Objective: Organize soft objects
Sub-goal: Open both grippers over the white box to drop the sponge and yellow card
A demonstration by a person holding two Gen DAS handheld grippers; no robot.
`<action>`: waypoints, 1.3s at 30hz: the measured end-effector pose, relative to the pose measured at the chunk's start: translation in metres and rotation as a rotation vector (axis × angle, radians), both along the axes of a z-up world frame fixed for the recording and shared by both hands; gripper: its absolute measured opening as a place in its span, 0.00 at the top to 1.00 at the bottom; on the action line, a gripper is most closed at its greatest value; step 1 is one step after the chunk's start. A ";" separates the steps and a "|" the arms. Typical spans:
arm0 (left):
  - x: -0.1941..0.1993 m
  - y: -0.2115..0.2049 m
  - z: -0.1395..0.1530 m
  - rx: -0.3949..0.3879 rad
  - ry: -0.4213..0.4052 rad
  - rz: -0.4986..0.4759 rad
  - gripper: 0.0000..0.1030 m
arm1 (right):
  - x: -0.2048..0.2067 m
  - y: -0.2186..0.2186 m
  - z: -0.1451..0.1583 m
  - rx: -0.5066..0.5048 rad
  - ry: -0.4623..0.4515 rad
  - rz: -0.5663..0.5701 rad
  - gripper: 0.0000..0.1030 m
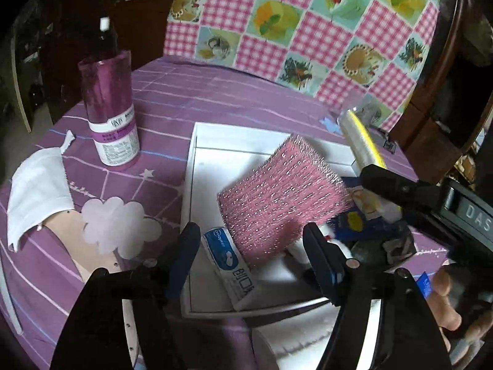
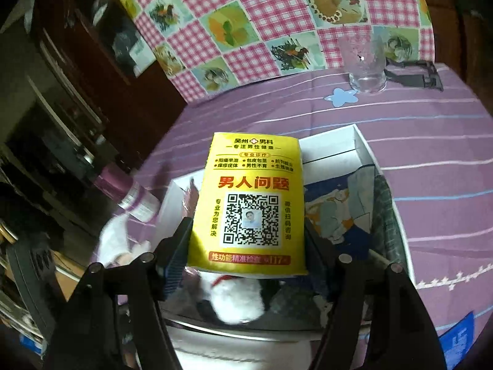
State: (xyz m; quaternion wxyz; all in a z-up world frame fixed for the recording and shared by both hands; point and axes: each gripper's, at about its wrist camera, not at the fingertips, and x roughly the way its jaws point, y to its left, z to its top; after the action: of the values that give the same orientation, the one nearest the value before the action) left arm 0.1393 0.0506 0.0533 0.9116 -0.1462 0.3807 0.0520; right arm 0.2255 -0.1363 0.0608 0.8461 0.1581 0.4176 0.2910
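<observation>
Your left tongs stand spread above the white box, gripping nothing; the pink scrub pad lies tilted inside it, over a toothpaste tube. Your right tongs pinch the yellow tissue pack by its sides, over the same box on the purple-clothed table.

Surface: covered by a purple cloth with pale stripes, stars and cloud shapes.
Backdrop: a pink gingham cloth with squares of food pictures stands upright along the far edge.
Furniture: dark reddish-brown wooden cabinets at the left, more dark wood at the right.
Light: dim, the edges falling into shadow.
</observation>
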 end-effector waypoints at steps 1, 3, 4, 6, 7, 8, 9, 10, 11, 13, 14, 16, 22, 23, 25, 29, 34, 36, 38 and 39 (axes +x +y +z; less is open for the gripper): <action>-0.002 -0.001 0.004 0.012 -0.010 0.004 0.33 | 0.001 -0.001 -0.001 0.026 0.016 0.004 0.32; -0.005 -0.002 0.010 0.038 -0.025 0.010 0.31 | 0.004 -0.001 -0.004 0.055 0.054 -0.004 0.25; -0.006 -0.002 0.012 0.046 -0.030 0.012 0.30 | 0.006 -0.002 -0.006 0.059 0.086 -0.017 0.21; -0.007 -0.002 0.015 0.053 -0.037 0.014 0.29 | 0.008 -0.002 -0.009 0.073 0.123 -0.008 0.12; -0.008 -0.002 0.016 0.053 -0.041 0.015 0.28 | 0.010 -0.001 -0.009 0.076 0.145 0.014 0.11; -0.008 -0.001 0.018 0.051 -0.044 0.017 0.28 | 0.011 0.000 -0.009 0.073 0.162 0.034 0.10; -0.009 0.000 0.019 0.047 -0.048 0.022 0.28 | 0.011 0.001 -0.008 0.061 0.175 0.052 0.10; -0.010 0.002 0.019 0.043 -0.051 0.026 0.28 | 0.011 0.001 -0.006 0.048 0.171 0.053 0.10; -0.010 0.004 0.020 0.037 -0.055 0.033 0.28 | 0.008 0.000 -0.001 0.022 0.146 0.036 0.10; -0.012 0.007 0.021 0.027 -0.059 0.047 0.28 | 0.003 0.000 0.007 -0.054 0.086 -0.007 0.10; -0.012 0.009 0.023 0.024 -0.065 0.055 0.28 | 0.000 0.002 0.012 -0.102 0.051 -0.022 0.10; -0.014 0.011 0.025 0.019 -0.078 0.067 0.28 | -0.004 0.004 0.019 -0.167 0.007 -0.030 0.10; -0.017 0.014 0.028 0.003 -0.089 0.084 0.28 | -0.006 -0.005 0.028 -0.069 0.051 0.008 0.10; -0.017 0.014 0.027 0.000 -0.090 0.082 0.28 | -0.006 -0.007 0.029 -0.080 0.051 -0.011 0.10; -0.015 0.012 0.026 0.004 -0.082 0.074 0.29 | -0.006 -0.007 0.030 -0.139 0.042 -0.049 0.10; -0.010 0.005 0.021 0.008 -0.037 0.034 0.70 | 0.001 -0.011 0.022 -0.177 0.102 -0.083 0.10; -0.011 -0.003 0.020 0.028 -0.031 0.021 0.91 | 0.002 -0.011 0.013 -0.120 0.186 -0.040 0.19; -0.013 -0.006 0.022 0.037 -0.039 0.017 0.93 | -0.001 -0.004 0.011 -0.148 0.215 0.001 0.23; -0.016 -0.009 0.025 0.032 -0.045 0.006 0.95 | -0.006 0.002 0.012 -0.174 0.219 0.020 0.29; -0.017 -0.012 0.027 0.032 -0.051 -0.005 0.95 | -0.008 0.003 0.014 -0.185 0.211 0.020 0.29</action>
State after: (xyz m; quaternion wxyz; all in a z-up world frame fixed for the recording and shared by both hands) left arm 0.1221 0.0390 0.0800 0.9234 -0.1320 0.3566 0.0522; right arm 0.2177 -0.1329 0.0748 0.8055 0.1051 0.5309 0.2415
